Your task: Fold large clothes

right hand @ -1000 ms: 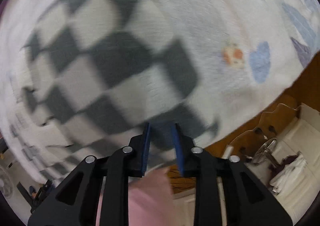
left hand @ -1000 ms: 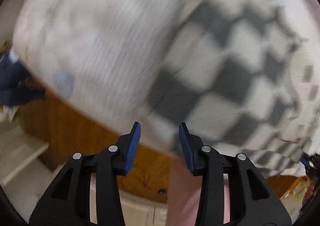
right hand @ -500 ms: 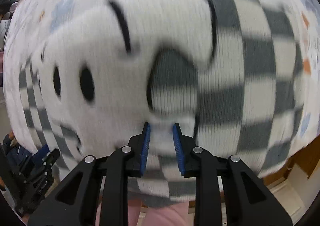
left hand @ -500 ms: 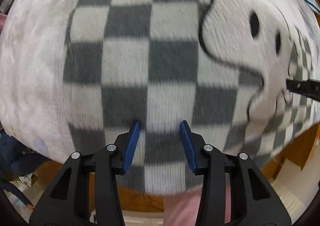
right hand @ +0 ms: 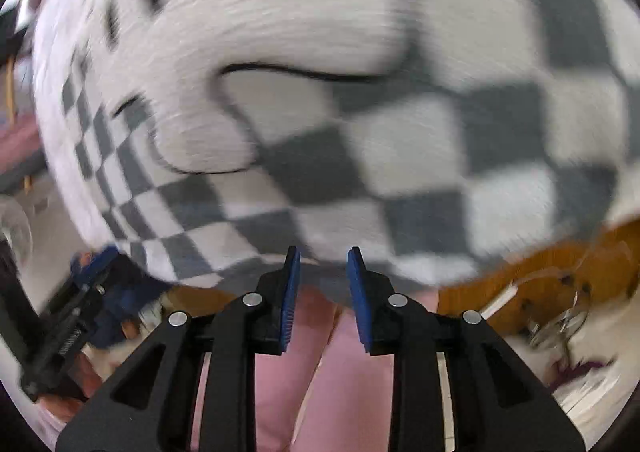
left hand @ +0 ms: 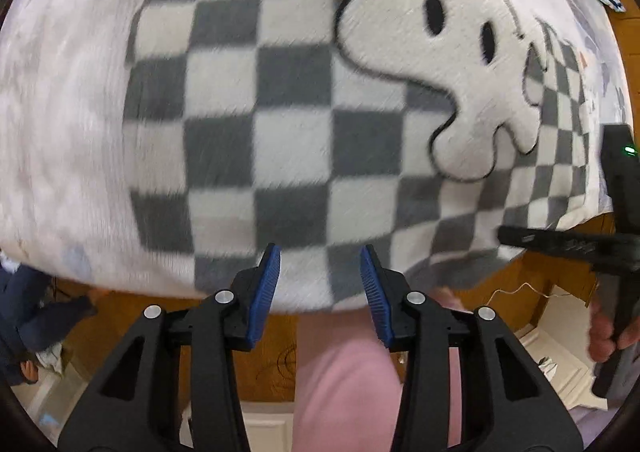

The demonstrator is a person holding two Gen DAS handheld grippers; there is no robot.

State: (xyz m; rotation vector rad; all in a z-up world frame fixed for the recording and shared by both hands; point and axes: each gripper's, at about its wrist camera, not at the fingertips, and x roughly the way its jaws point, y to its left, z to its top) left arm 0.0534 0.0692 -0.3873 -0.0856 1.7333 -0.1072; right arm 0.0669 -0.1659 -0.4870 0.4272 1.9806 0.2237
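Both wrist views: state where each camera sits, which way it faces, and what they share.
Left wrist: on the left gripper, facing steeply down over its open blue-padded fingers at the checkered garment with its white cartoon patch; pink-clad legs below, the right gripper at the right edge.
Right wrist: on the right gripper, facing down at the same garment, blurred; pink legs below, the left gripper at lower left.
Shared: garment, patch, legs, each other's gripper.

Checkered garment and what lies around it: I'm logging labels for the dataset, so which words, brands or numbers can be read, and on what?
None can be read.
Checkered garment: only a cartoon face, no lettering.
Black bar at right: faint marks, too blurred to read.
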